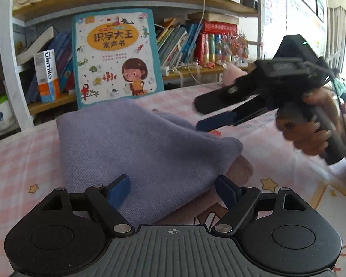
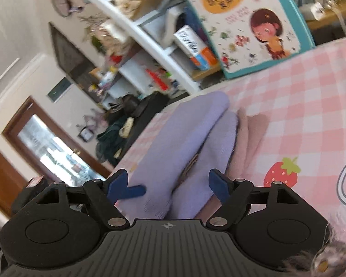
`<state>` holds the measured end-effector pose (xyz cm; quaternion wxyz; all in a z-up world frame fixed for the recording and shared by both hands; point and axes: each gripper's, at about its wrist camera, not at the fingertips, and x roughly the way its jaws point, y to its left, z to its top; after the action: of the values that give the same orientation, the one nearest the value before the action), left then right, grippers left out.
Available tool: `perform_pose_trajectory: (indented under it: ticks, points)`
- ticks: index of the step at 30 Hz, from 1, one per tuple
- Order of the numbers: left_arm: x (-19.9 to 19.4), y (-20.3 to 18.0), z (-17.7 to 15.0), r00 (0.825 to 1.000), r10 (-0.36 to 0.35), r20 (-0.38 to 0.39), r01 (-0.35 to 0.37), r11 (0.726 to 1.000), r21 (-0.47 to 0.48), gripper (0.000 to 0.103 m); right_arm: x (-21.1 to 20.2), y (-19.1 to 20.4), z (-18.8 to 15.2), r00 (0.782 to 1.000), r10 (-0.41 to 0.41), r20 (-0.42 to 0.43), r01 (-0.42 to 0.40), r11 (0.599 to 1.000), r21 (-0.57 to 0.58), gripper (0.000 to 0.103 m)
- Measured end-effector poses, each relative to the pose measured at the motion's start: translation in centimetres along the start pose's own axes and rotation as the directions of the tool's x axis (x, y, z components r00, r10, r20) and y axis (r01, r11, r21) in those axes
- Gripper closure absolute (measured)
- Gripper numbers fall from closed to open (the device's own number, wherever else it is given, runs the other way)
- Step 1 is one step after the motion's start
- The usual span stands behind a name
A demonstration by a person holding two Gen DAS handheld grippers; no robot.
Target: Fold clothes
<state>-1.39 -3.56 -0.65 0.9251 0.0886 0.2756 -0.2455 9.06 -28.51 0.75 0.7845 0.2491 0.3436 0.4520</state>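
Observation:
A folded purple knit garment (image 1: 131, 147) lies on a folded pink garment (image 1: 240, 168) on the table. My left gripper (image 1: 173, 191) stands open at its near edge. The purple fabric runs between the wide-spread blue pads, which do not press on it. My right gripper (image 1: 198, 115), held by a hand (image 1: 316, 133), hovers open over the pile's far right side with nothing in it. In the right wrist view the purple garment (image 2: 196, 127) and the pink garment (image 2: 251, 124) lie ahead of the open right gripper (image 2: 168, 184). One blue fingertip (image 2: 136, 190) of the left gripper shows there.
A pink checked tablecloth (image 1: 23, 161) with stars and a strawberry print (image 2: 281, 173) covers the table. A large children's book (image 1: 115, 57) leans against a crowded bookshelf (image 1: 196, 43) right behind the pile. A white cable (image 1: 196, 46) hangs from the shelf.

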Motion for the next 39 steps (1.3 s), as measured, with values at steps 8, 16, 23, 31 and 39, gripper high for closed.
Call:
perform_pose_trajectory:
  ticks: [8, 16, 23, 31, 39]
  points:
    - [-1.5, 1.4, 0.8, 0.997, -0.011, 0.072, 0.015, 0.999, -0.052, 0.019, 2.6, 1.2, 1.2, 0.984, -0.157, 0.084, 0.156, 0.988, 0.02, 0.031]
    - [-3.6, 6.0, 2.2, 0.976, 0.009, 0.219, 0.049, 0.965, -0.256, 0.021, 1.0, 0.0, 0.8, 0.974, -0.2, 0.107, 0.191, 0.977, 0.094, 0.034]
    - [-0.9, 4.1, 0.3, 0.993, 0.064, 0.099, -0.05, 0.989, -0.138, 0.021, 2.9, 0.2, 0.5, 0.99, -0.14, 0.033, 0.137, 0.987, 0.08, 0.033]
    - [-1.0, 4.3, 0.4, 0.993, 0.069, 0.1, -0.057, 0.991, -0.12, 0.019, 3.9, 6.5, -1.4, 0.965, -0.214, 0.154, 0.256, 0.9, -0.353, 0.089]
    - [-1.8, 3.9, 0.6, 0.994, 0.039, 0.102, -0.029, 0.995, -0.092, 0.019, 2.3, 2.5, -1.9, 0.959, -0.28, 0.033, 0.282, 0.944, -0.173, 0.087]
